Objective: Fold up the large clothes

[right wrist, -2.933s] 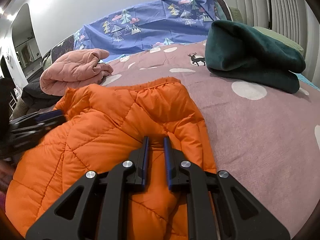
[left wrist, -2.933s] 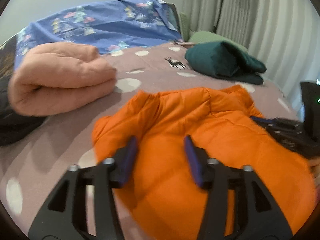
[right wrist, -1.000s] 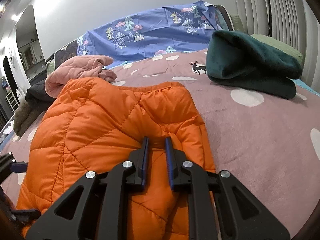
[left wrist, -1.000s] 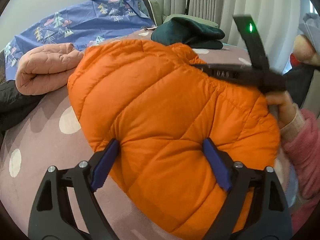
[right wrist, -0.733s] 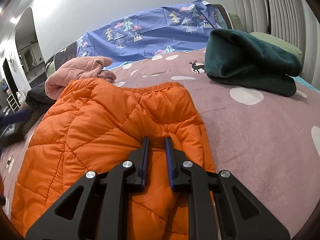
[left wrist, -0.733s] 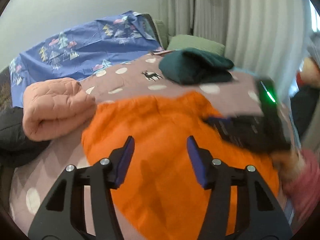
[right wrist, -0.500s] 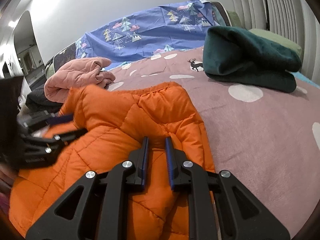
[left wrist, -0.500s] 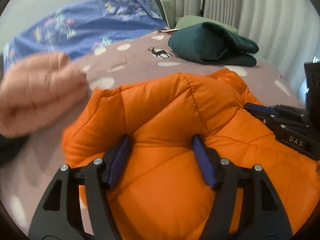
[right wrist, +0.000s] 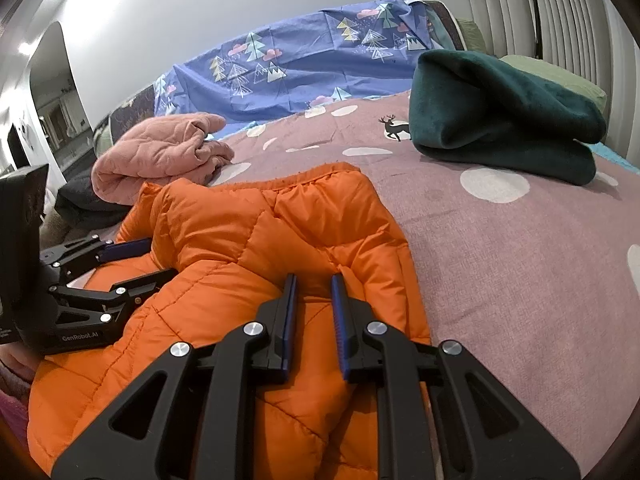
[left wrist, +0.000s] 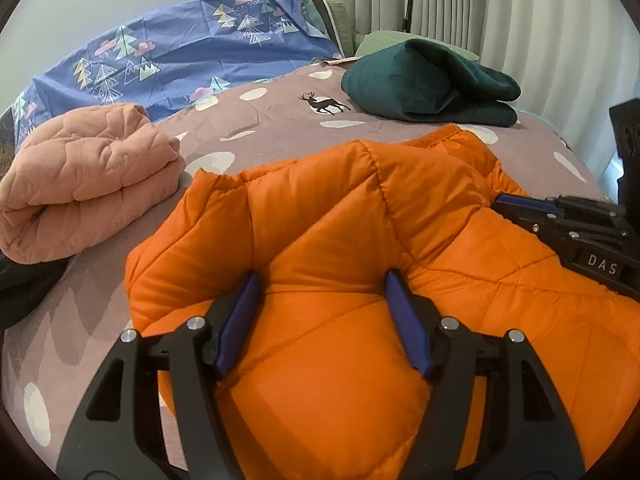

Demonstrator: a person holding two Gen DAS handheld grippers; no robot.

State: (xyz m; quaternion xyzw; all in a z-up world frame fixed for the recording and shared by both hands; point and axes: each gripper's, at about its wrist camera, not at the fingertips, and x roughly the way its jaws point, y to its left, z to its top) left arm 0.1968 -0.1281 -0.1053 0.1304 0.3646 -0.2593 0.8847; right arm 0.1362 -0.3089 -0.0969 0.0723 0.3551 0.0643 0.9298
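Note:
An orange quilted puffer jacket lies bunched on the bed, also in the right wrist view. My left gripper is open, its jaws wide apart and pressed into the jacket's padding. It shows at the left of the right wrist view. My right gripper has its jaws close together with a fold of the jacket between them. It shows at the right edge of the left wrist view, resting on the jacket.
The bed has a mauve spotted cover. A folded dark green garment lies at the back right, a folded pink quilted one at the left, a blue patterned sheet behind. Curtains hang to the right.
My left gripper has come down onto the jacket and pushed further into its padding. The right gripper has stayed in the same place, clamped on the fold.

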